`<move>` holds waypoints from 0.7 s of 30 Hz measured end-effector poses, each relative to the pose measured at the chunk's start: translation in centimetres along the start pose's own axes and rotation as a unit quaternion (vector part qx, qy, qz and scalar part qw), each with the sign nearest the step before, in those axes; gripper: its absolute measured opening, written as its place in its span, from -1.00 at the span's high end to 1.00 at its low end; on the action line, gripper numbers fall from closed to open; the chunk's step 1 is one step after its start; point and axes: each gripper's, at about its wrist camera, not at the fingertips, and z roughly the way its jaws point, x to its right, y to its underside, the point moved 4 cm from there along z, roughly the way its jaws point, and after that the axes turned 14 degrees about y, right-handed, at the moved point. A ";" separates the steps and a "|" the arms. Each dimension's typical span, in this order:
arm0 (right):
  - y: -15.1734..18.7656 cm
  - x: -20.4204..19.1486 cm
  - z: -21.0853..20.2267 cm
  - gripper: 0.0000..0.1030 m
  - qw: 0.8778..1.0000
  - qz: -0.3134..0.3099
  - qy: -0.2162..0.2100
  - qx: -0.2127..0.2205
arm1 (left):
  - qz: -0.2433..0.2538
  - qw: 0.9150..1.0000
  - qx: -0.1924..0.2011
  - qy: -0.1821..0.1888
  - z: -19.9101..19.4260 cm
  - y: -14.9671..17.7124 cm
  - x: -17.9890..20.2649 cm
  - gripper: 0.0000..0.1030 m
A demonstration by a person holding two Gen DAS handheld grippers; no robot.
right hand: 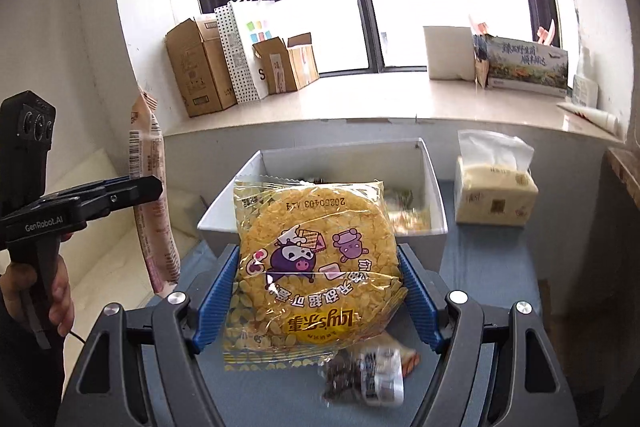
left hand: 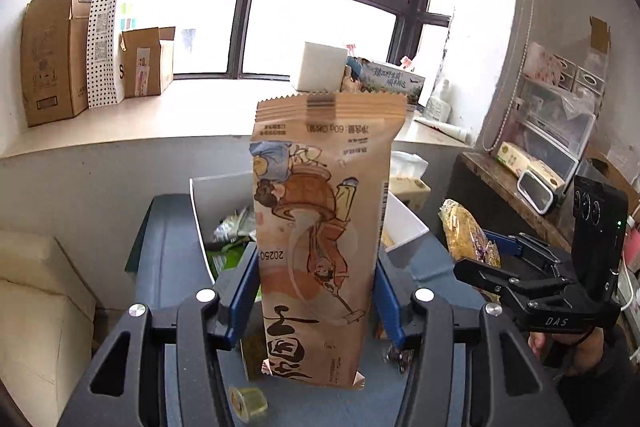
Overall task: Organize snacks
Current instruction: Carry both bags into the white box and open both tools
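While my left gripper (left hand: pixel 316 307) clamps the tan snack packet (left hand: pixel 320 227) upright, my right gripper (right hand: pixel 318 291) grips the yellow cracker pack (right hand: pixel 312 267), the white bin (right hand: pixel 434 187) at 12 o'clock behind both.

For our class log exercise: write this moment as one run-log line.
left claw: shut on tan snack packet | right claw: shut on yellow rice-cracker pack | both lifted before white bin | small snacks on blue surface
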 end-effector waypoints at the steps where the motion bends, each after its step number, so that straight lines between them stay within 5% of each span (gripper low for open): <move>1: -1.2 -0.1 1.1 -0.55 1.000 -0.001 -0.002 0.001 | -0.003 1.000 0.000 -0.005 0.9 -1.0 -0.5 -0.11; 6: -5.6 0.5 7.7 -0.55 1.000 0.016 0.010 -0.022 | -0.022 0.999 -0.011 -0.027 5.7 -4.8 -3.0 -0.11; 12: -6.3 1.2 12.8 -0.64 0.998 0.034 0.002 -0.056 | -0.023 0.996 -0.062 -0.067 10.7 -5.3 -5.0 -0.13; 13: -6.0 1.3 13.6 -0.71 0.997 0.036 0.007 -0.074 | -0.022 0.994 -0.068 -0.078 11.1 -5.1 -5.3 -0.29; 14: -5.7 1.6 13.9 -0.78 0.996 0.040 0.016 -0.083 | -0.025 0.994 -0.071 -0.082 11.2 -4.7 -5.5 -0.67; 16: -5.4 2.4 13.9 -0.92 0.995 0.052 0.029 -0.074 | -0.033 0.995 -0.061 -0.076 10.9 -4.4 -5.7 -1.00; 21: -4.6 3.7 13.4 -1.00 0.994 0.067 0.033 -0.075 | -0.035 0.994 -0.064 -0.084 10.5 -4.3 -5.9 -1.00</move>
